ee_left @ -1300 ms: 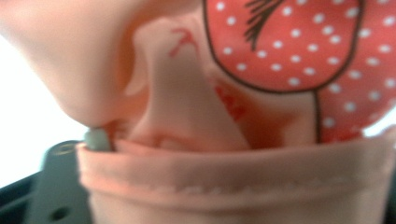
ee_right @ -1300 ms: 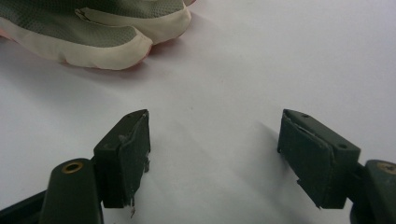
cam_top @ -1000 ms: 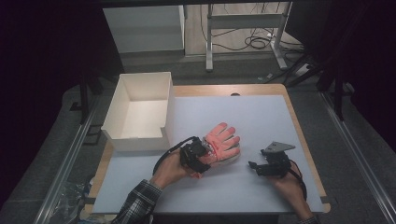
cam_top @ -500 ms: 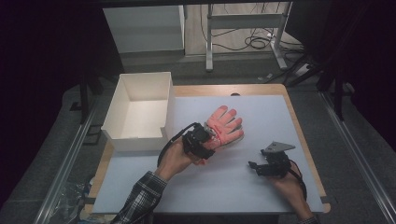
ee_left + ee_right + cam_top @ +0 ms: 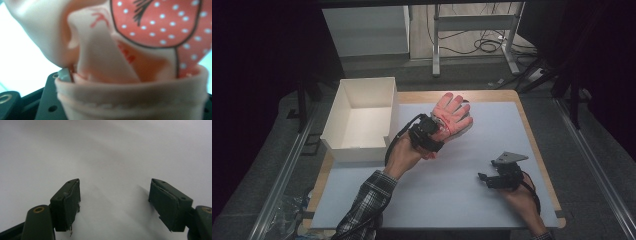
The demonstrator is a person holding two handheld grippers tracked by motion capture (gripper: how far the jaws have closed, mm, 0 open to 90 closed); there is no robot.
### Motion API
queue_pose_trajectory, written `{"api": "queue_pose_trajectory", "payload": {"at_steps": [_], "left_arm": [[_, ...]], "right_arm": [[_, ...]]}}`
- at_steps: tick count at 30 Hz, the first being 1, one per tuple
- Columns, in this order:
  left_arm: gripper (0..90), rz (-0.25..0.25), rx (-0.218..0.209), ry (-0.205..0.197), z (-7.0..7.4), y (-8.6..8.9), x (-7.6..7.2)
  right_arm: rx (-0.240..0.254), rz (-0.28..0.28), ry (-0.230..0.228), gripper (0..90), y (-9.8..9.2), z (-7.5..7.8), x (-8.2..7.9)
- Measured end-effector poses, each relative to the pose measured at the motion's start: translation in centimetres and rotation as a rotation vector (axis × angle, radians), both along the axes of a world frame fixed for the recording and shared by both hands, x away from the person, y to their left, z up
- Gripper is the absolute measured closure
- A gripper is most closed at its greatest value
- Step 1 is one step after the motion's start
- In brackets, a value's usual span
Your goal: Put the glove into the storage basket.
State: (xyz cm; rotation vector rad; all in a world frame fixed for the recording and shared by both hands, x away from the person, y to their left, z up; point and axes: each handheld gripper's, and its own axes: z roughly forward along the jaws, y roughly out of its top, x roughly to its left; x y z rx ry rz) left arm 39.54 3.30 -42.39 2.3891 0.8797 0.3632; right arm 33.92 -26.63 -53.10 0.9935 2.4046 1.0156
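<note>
Glove lifted in your left tongs

Your left tongs (image 5: pixel 435 131) are clamped on the cuff of the pink, dotted fabric glove (image 5: pixel 453 116), holding it above the pale worktop (image 5: pixel 462 200) beside the open white cardboard box (image 5: pixel 362 150), likely its destination. Your right tongs (image 5: pixel 115 202) rest wide apart and empty on the worktop, clear of that path.
</note>
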Motion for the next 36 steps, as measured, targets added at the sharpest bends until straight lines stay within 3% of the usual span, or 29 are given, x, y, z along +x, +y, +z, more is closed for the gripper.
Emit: {"api": "queue_pose_trajectory", "payload": {"at_steps": [7,17,26,36], "left_arm": [[43.9,0.056,-0.028,-0.025,1.6,0.6,1.0],[43.8,0.142,-0.021,-0.052,4.1,1.9,2.6],[43.5,0.229,-0.012,-0.068,6.5,4.5,3.8],[43.3,0.337,-0.013,-0.085,7.7,8.4,4.4]], "right_arm": [[0.000,0.000,0.000,25.7,0.0,0.0,0.0],[0.000,0.000,0.000,25.7,0.0,0.0,0.0],[0.002,0.001,0.000,25.7,0.0,0.0,0.0],[0.000,0.000,0.000,25.7,0.0,0.0,0.0]]}}
